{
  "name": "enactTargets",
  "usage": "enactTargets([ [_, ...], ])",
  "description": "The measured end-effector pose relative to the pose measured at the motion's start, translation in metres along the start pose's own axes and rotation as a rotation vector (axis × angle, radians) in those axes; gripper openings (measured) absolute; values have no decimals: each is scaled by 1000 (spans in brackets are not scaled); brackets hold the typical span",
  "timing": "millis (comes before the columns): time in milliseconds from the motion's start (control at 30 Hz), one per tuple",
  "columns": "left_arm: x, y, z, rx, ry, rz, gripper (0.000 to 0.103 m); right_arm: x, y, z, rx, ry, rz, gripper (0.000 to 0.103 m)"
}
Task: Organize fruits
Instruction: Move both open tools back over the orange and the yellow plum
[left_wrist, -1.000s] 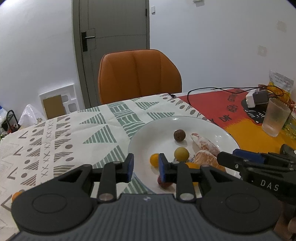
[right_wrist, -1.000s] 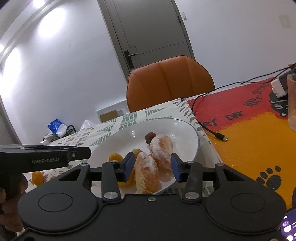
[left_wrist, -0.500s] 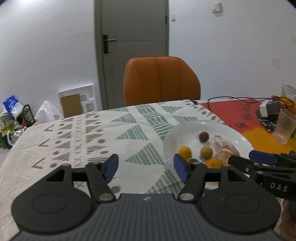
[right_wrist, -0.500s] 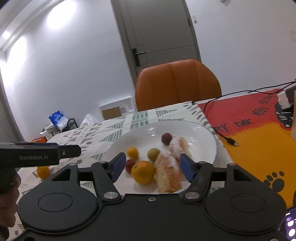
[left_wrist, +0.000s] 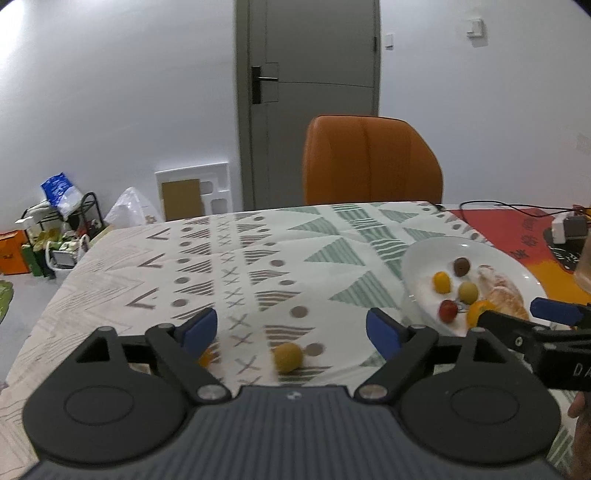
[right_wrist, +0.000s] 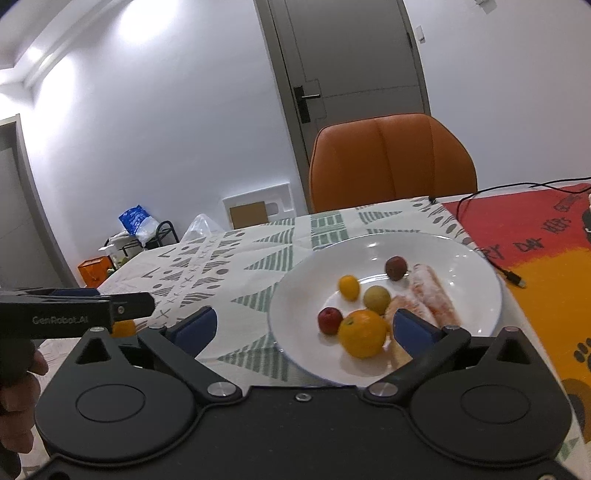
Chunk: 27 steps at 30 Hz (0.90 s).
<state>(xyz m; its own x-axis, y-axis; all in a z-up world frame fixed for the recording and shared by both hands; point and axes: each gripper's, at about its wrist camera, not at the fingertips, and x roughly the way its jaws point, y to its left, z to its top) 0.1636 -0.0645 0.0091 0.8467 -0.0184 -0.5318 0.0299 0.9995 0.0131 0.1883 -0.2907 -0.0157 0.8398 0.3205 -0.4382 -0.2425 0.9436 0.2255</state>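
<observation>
Fruit sits mostly on the white plate (right_wrist: 476, 295) at the right side of the patterned tablecloth (left_wrist: 258, 266). On the plate lie an orange (right_wrist: 362, 339), a small red fruit (right_wrist: 330, 320), a yellow-green round fruit (right_wrist: 376, 299), a small yellow-orange fruit (right_wrist: 349, 287), a dark brown round fruit (right_wrist: 396, 268) and peeled citrus segments (right_wrist: 430, 291). The orange touches the red fruit and lies just beside the segments.

Off the plate, a yellow round fruit (left_wrist: 288, 356) rests on the cloth, between the spread fingers of the left gripper (left_wrist: 291, 328), whose jaws stand wide apart and grip nothing. Another small orange fruit (left_wrist: 206, 357) lies on the cloth, partly hidden behind the left gripper's left finger (left_wrist: 199, 326).

Jaws of the right gripper (right_wrist: 303, 325) are also spread wide and hold nothing; it hovers over the near rim of the plate, its right fingertip (right_wrist: 410, 326) in front of the citrus segments. Whether it touches them cannot be told.

An orange chair (left_wrist: 371, 160) stands behind the table, with a grey door (left_wrist: 314, 92) beyond it
</observation>
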Motion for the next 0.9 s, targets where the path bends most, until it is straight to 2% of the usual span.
enactTargets([
  [433,-6,54,-15,-73,7,69,89,17,43,-8,-57,46,42,103],
  [900,0,89,-26,-148,13,74,89,40,77,-11,-118,84,83,103],
])
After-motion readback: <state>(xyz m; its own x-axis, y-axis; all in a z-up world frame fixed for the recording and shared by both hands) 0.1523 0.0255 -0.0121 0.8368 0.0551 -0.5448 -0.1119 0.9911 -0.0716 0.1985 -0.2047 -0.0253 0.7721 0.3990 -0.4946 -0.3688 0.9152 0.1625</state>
